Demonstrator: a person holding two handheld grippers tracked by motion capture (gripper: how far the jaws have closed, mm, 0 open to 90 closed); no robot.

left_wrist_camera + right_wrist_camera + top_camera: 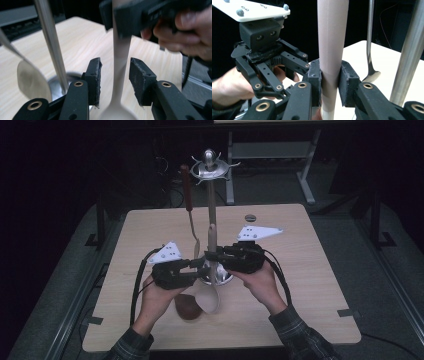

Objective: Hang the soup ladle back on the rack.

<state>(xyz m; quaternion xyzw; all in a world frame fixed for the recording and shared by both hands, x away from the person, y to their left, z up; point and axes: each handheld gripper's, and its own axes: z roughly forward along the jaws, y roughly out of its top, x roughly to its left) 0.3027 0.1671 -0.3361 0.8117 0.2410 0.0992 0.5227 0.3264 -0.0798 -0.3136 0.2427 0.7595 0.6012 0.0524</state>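
Observation:
A pale spoon [209, 297] stands upright in front of a metal utensil stand [211, 202], bowl down near the table. My right gripper [214, 254] is shut on its handle [333, 37]; both pads press the shaft [330, 85]. My left gripper [192, 266] is open lower down. Its jaws straddle the spoon's thin neck [121, 62] with a gap on each side [115, 80]. In the left gripper view the right gripper [140, 17] clamps the handle just above. The right gripper view has the left gripper [264, 57] behind the spoon.
A metal spoon with a brown handle [187, 190] hangs from the stand's top hooks, its bowl [32, 80] beside the pole [51, 45]. The stand's round base [222, 277] sits mid-table. A brown rounded object [187, 307] lies near the front of the wooden table [300, 270].

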